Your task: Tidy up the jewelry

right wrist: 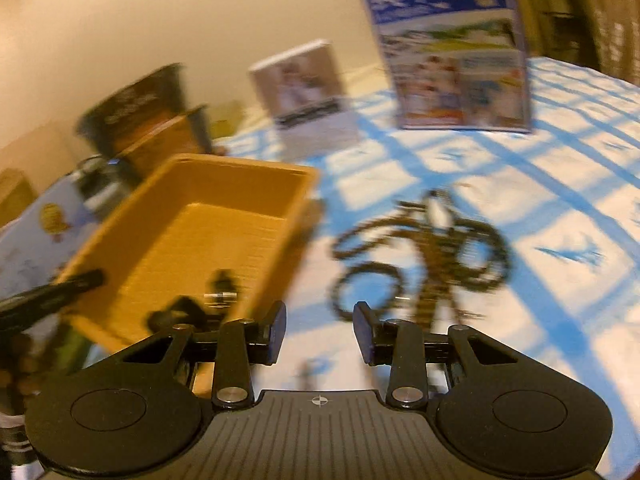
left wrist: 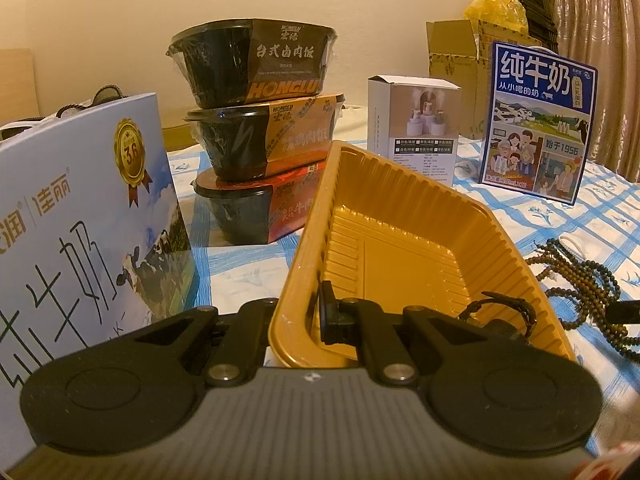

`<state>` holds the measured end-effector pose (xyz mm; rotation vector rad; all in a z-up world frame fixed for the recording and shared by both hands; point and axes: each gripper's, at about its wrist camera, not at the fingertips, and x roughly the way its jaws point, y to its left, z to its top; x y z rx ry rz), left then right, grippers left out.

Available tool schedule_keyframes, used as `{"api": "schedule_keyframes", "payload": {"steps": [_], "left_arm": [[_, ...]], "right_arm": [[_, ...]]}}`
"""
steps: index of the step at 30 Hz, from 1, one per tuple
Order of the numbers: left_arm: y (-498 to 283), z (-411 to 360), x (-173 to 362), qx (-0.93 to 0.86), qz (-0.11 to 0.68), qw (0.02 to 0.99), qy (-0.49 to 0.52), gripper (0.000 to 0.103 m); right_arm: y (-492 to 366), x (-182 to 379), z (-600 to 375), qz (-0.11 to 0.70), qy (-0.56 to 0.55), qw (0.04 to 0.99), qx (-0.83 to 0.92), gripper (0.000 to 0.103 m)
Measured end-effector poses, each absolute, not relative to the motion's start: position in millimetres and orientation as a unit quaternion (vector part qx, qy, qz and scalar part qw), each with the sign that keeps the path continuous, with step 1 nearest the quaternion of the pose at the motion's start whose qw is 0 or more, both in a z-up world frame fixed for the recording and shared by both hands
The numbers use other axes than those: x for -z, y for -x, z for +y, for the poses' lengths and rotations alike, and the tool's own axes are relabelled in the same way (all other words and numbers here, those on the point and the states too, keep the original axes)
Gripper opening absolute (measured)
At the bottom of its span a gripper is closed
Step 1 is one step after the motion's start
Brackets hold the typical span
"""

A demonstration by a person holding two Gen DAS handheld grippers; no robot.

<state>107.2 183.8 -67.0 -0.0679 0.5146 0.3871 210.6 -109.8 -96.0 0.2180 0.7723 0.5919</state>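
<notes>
A gold plastic tray (left wrist: 400, 216) fills the middle of the left wrist view, tilted up. My left gripper (left wrist: 298, 312) is shut on the tray's near left rim, one finger inside and one outside. A dark watch or bracelet (left wrist: 502, 312) lies in the tray's near right corner. Brown bead strands (left wrist: 580, 280) lie on the cloth right of the tray. In the blurred right wrist view my right gripper (right wrist: 320, 332) is open and empty above the cloth, with the bead strands (right wrist: 432, 252) ahead of it and the tray (right wrist: 208, 220) to its left.
A blue-checked cloth (left wrist: 600, 208) covers the table. Three stacked instant-rice bowls (left wrist: 264, 136) stand behind the tray. A milk carton box (left wrist: 80, 220) stands at the left, a small white box (left wrist: 416, 128) and a blue milk box (left wrist: 538, 120) behind.
</notes>
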Motion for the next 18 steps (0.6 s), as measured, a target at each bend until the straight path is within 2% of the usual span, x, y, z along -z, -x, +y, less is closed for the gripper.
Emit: {"api": "schedule_keyframes", "payload": {"steps": [11,12,14,18], "left_arm": [[-107,184,67,-0.19,0.253,0.948,0.031,0.007],[-107,184,67,-0.19,0.253,0.948,0.031,0.007],[-107,184,67,-0.19,0.253,0.948,0.031,0.007],[-108,184,67,-0.19,0.253,0.948,0.029,0.007]], "right_arm": [[-257,106,-124,0.379,-0.09,0.877,-0.281,0.037],[-262,106,-123,0.379,-0.088,0.877,-0.283,0.036],[-269,108,-121,0.378,-0.084,0.875,-0.289,0.026],[-287,113,-110,0.382,-0.067,0.873,-0.295,0.024]]}}
